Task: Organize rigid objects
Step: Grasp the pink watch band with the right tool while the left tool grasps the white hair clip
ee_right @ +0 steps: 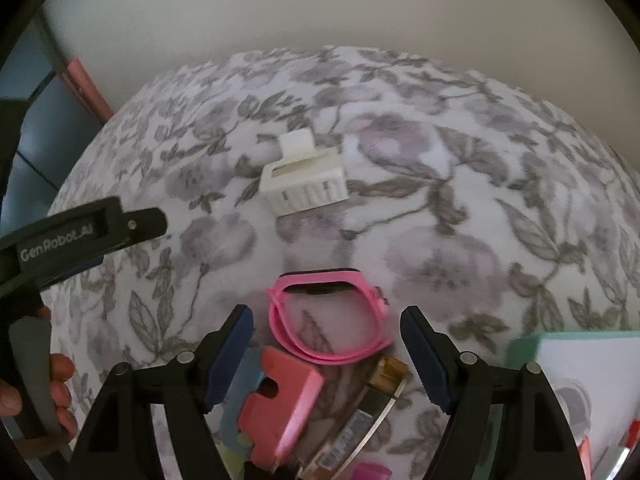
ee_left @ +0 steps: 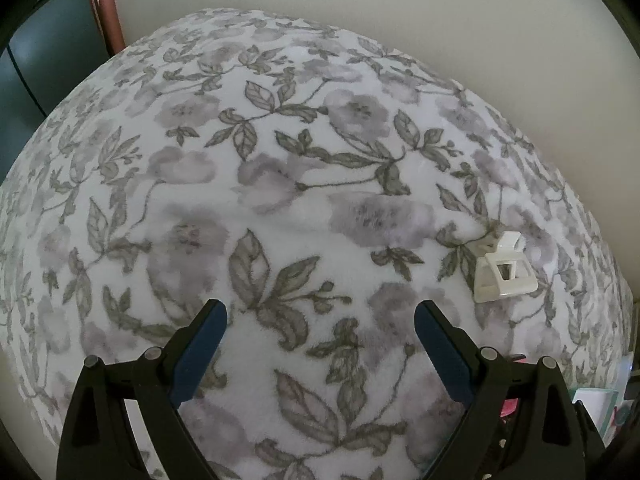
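A white hair claw clip lies on the floral blanket, up and to the right of my left gripper, which is open and holds nothing. In the right wrist view the same clip sits further out. My right gripper is open over a pile of small things. A pink wristband lies between its fingertips, untouched. Nearer the camera lie a coral-pink block and a small gold-capped bottle.
A mint-rimmed white box sits at the right edge of the blanket, and its corner shows in the left wrist view. The left tool's black body and a hand fill the left side. A pale wall and a reddish post stand behind.
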`<state>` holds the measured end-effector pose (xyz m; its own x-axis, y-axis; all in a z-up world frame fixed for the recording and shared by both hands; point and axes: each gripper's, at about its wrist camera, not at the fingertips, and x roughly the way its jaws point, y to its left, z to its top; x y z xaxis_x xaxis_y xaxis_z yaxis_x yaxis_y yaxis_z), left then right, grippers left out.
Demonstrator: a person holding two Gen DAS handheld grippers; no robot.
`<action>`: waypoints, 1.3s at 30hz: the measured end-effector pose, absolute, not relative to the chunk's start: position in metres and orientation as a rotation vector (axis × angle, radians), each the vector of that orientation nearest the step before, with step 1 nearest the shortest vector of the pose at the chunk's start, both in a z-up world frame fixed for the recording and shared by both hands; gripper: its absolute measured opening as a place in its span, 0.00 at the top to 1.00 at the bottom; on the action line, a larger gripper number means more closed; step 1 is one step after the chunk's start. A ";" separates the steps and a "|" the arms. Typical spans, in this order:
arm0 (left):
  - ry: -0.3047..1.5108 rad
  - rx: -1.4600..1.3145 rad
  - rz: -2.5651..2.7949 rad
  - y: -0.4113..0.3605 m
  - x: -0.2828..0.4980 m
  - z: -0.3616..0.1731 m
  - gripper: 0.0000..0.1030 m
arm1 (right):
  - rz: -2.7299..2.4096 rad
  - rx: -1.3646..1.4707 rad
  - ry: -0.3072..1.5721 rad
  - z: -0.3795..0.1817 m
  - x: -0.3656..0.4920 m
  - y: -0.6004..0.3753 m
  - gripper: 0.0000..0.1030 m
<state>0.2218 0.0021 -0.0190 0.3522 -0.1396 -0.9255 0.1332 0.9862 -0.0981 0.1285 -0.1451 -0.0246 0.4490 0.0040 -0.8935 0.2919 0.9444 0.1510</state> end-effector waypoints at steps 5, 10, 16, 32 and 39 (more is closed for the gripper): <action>1.200 -0.009 -0.187 -0.002 0.226 -0.022 0.08 | -0.196 0.279 1.106 -0.028 0.136 -0.144 0.23; 1.199 -0.012 -0.219 -0.012 0.230 -0.023 0.08 | -0.192 0.246 1.116 -0.029 0.140 -0.142 0.23; 1.175 0.007 -0.256 -0.025 0.227 -0.016 0.08 | -0.193 0.267 1.119 -0.026 0.138 -0.149 0.33; 1.135 0.013 -0.343 -0.079 0.228 -0.009 0.08 | -0.227 0.319 1.066 -0.005 0.139 -0.202 0.36; 1.149 0.040 -0.382 -0.109 0.228 -0.015 0.08 | -0.292 0.289 1.052 0.006 0.137 -0.241 0.36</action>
